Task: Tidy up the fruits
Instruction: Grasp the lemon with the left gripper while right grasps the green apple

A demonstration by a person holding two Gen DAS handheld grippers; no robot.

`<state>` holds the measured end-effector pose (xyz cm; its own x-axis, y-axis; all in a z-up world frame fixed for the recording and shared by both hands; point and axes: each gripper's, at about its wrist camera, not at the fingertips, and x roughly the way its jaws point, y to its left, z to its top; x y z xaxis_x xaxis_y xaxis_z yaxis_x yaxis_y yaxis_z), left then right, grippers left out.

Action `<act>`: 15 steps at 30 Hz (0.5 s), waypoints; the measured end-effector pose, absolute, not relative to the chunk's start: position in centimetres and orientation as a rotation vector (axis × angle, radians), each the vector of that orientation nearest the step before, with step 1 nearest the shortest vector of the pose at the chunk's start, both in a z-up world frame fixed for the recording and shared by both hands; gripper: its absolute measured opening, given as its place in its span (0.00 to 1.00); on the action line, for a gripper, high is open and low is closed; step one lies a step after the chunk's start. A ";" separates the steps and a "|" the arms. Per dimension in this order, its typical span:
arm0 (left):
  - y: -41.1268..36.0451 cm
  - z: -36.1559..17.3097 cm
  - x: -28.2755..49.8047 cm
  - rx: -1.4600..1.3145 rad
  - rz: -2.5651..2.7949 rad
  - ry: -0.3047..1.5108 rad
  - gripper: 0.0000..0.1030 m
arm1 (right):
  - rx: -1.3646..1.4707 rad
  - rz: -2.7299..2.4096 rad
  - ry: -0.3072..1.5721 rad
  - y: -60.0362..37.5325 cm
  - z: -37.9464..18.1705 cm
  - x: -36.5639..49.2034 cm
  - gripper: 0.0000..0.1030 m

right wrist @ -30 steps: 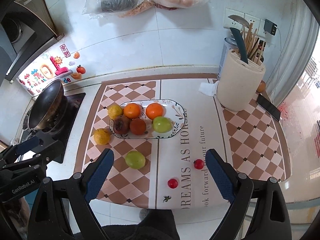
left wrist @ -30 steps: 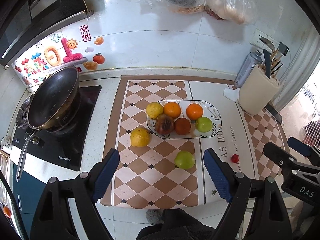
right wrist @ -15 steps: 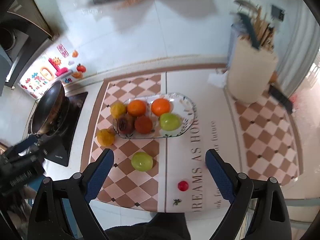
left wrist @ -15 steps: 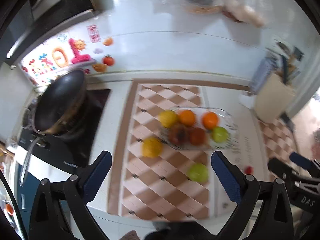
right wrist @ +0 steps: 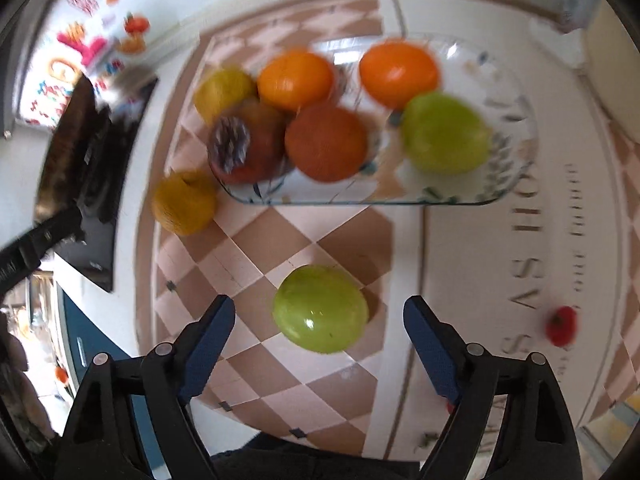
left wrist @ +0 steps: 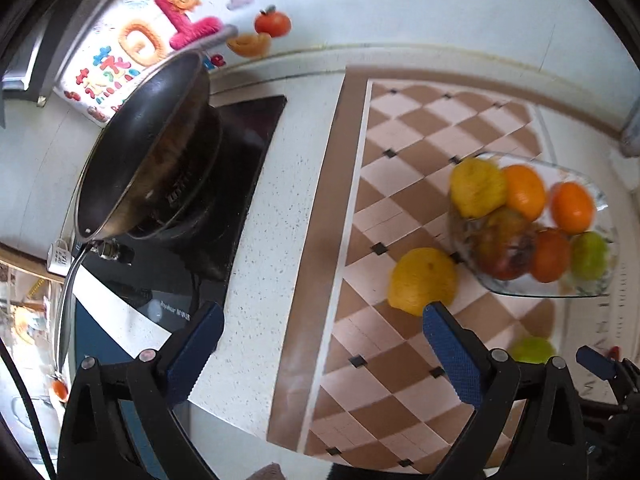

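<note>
A: The left gripper is hanging with its jaws spread wide and holding nothing; bare counter is showing between its blue pads. What is lying around it?

B: Going from the left, a dark pan is sitting on the black stove. Then the checkered mat is lying on the counter. A yellow fruit is resting on the mat just beyond the right pad, beside the glass plate. The plate is holding six fruits, all blurred.

A: And the right gripper?

B: It is also gaping wide, gripping nothing. A green fruit is lying on the mat between its fingers, touching neither. Farther right, a small red fruit is sitting on the lettered part of the mat, well apart from the green one.

A: Is the plate near that gripper?

B: It is standing beyond the green fruit, with an orange and a green apple among its load.
</note>
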<state>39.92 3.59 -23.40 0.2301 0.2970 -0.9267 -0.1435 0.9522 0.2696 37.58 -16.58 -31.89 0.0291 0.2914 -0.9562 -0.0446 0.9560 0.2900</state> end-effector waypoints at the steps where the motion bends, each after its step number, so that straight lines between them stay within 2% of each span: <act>1: 3.5 -23.8 40.1 0.147 0.302 1.314 0.99 | 0.182 0.267 1.543 -16.1 -32.6 37.8 0.84; 2: 3.5 -24.3 40.6 0.156 0.298 1.326 0.99 | 0.177 0.269 1.552 -15.7 -33.1 37.9 0.83; 3: 3.3 -24.9 41.0 0.167 0.290 1.340 0.99 | 0.164 0.272 1.561 -15.4 -33.5 38.0 0.79; 4: 3.2 -25.3 41.4 0.174 0.278 1.353 0.99 | 0.143 0.276 1.574 -15.0 -34.0 38.1 0.72; 7: 2.6 -27.1 42.7 0.178 0.209 1.405 0.99 | 0.095 0.273 1.586 -14.5 -34.8 38.3 0.64; 15: 1.1 -31.3 45.0 0.124 0.019 1.562 0.99 | 0.107 0.260 1.622 -17.0 -35.0 37.5 0.64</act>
